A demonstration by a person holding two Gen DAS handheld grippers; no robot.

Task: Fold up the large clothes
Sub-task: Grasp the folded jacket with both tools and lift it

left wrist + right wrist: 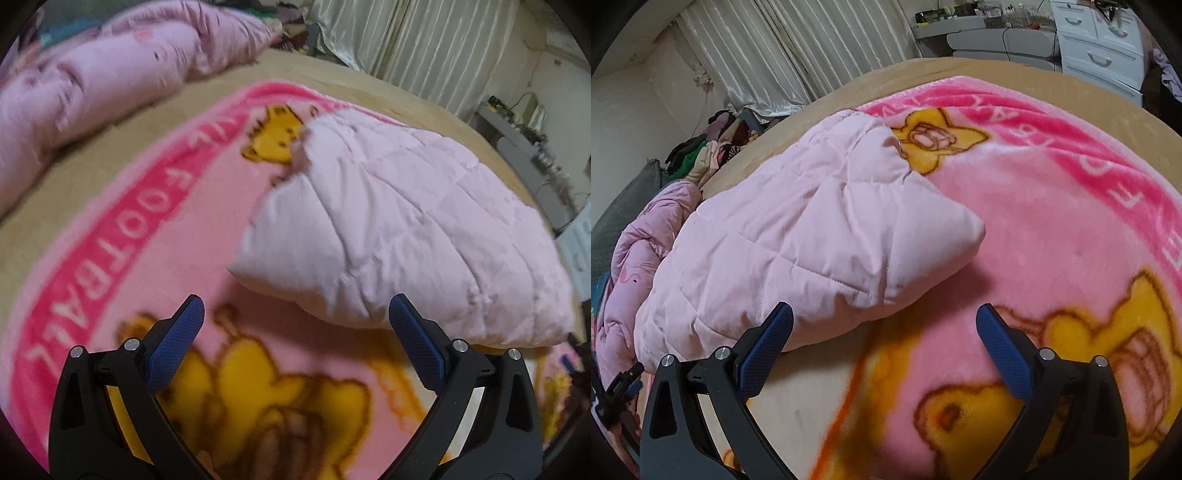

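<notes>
On the pink cartoon blanket (155,236) lies the quilted pink garment (406,229), already bundled, with the left gripper (295,332) and right gripper (884,332) both spread wide and empty above it, so the next fold seemingly calls for pinching its near corners.

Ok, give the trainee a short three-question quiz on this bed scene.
1. True or false: the left gripper is clamped on the quilted jacket.
2. What lies directly under the jacket? A) the pink cartoon blanket B) bare floor C) a grey pillow
3. Fill in: the right gripper has its jaws ____.

Key: 1 false, both blue pads stand apart with nothing between them; 2 A; 3 open.
</notes>
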